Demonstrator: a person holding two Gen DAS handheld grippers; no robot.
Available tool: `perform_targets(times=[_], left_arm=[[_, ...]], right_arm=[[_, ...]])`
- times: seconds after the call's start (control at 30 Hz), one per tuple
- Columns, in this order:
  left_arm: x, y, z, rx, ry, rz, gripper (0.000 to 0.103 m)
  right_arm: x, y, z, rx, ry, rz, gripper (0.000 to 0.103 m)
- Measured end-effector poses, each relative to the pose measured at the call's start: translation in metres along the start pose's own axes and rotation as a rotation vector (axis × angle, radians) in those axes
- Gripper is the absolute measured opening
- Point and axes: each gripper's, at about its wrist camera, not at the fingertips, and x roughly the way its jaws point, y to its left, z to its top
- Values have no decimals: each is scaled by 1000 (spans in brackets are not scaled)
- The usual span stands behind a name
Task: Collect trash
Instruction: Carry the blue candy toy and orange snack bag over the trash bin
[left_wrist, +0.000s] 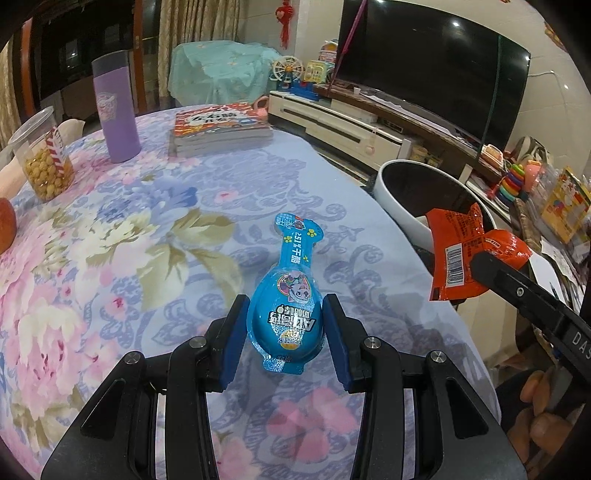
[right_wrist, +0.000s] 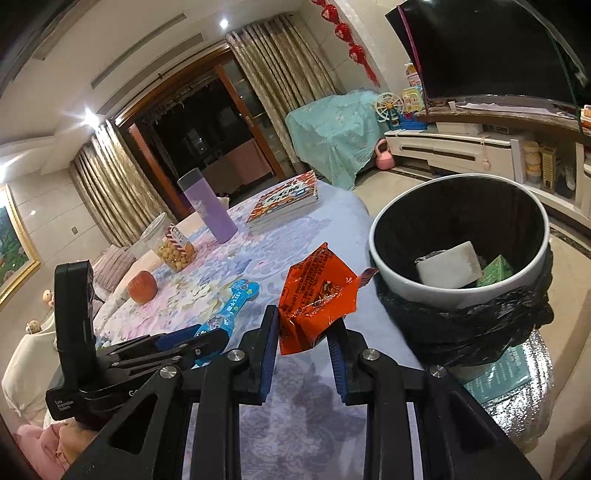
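The left tongs (left_wrist: 286, 325) pinch a blue snack packet (left_wrist: 286, 295) above the flowered desk (left_wrist: 129, 240). The right tongs (right_wrist: 303, 343) grip an orange wrapper (right_wrist: 317, 299) beside the black-lined bin (right_wrist: 458, 236), just off the desk's edge.

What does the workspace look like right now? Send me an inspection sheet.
Surface: table under floral cloth.
Job's things: blue snack pack; orange wrapper; bin, black-lined, partly filled, beside the table.
Clutter: purple bottle, books, snack cup, apple.
Grippers: left gripper shut on the blue snack pack; right gripper shut on the orange wrapper.
Cables: nothing seen.
Surroundings: television, curtains.
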Motion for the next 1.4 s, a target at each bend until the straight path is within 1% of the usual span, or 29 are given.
perform_targets(times=[0.7,1.13,1.4], left_arm=[[1,-41,22,54,-17,-68,40],[5,-75,46,110,-33,-106,40],[12,-99,61,143,-31,-127,40]], right_arm=[[-20,-29,18,25,-45,-47,26],[-31,-56,36,40,-61,-95,26],[-34,-75,47,66,-64,-107,26]])
